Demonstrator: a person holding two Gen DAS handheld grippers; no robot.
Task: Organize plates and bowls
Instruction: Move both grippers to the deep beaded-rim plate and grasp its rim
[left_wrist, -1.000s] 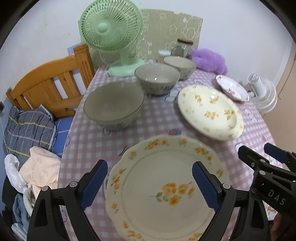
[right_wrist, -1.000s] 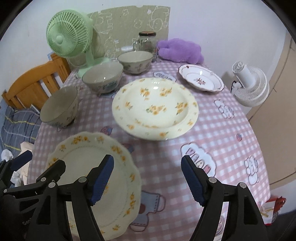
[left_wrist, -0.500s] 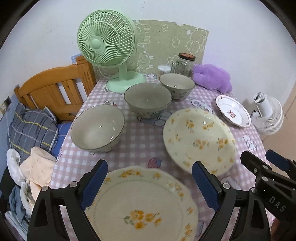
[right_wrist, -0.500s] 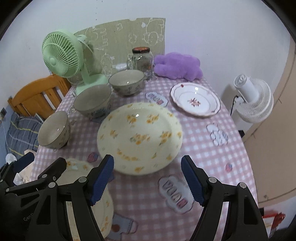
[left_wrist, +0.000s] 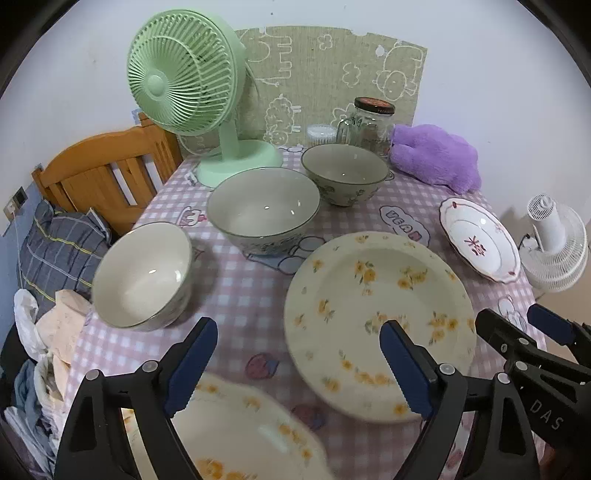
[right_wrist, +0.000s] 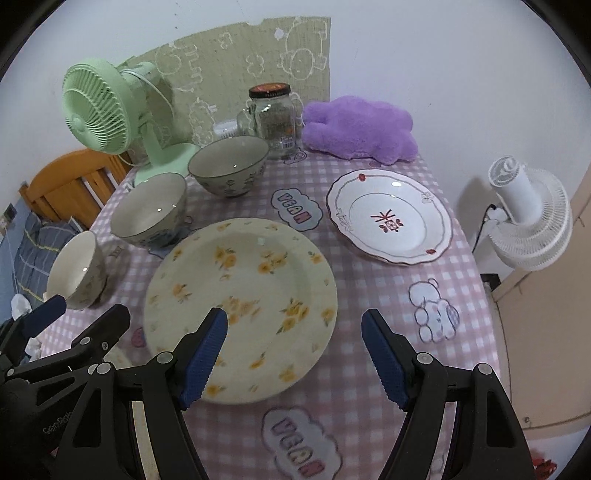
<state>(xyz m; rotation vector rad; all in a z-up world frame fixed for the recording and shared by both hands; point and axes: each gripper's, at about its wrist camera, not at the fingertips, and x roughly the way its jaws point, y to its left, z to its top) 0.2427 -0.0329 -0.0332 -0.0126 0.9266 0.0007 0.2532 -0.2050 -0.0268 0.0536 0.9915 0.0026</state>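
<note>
Both views have slid away from the scalloped plate (left_wrist: 236, 435), which filled the left view a second ago and now shows only as a blurred edge at the bottom, while the deep yellow-flowered plate (right_wrist: 240, 306) has come to sit right ahead. The left hand-held gripper (left_wrist: 295, 365) is empty, its jaws easing inward from nearly full width with nothing between them; the right hand-held gripper (right_wrist: 291, 358) stands wide and empty too, its left pad over the deep plate's near rim. That plate looks like the next one to gather. To take it cleanly, I would bring one pad under the lip and one over it at the near edge, lifting level so the glazed surface does not slip. Left of the deep plate stand three bowls: the small bowl (left_wrist: 142, 275) at the worktop (right_wrist: 369, 369) edge, the large bowl (left_wrist: 263, 208) just behind it, and the far bowl (left_wrist: 345, 173) beyond. Right of the deep plate lies the white red-patterned plate (right_wrist: 389, 216), well clear. The large bowl sits near the deep plate's far rim, so a forward push could knock it; the green fan (left_wrist: 184, 74), glass jar (right_wrist: 275, 118) and purple plush (right_wrist: 360, 127) stay out of the way behind.
</note>
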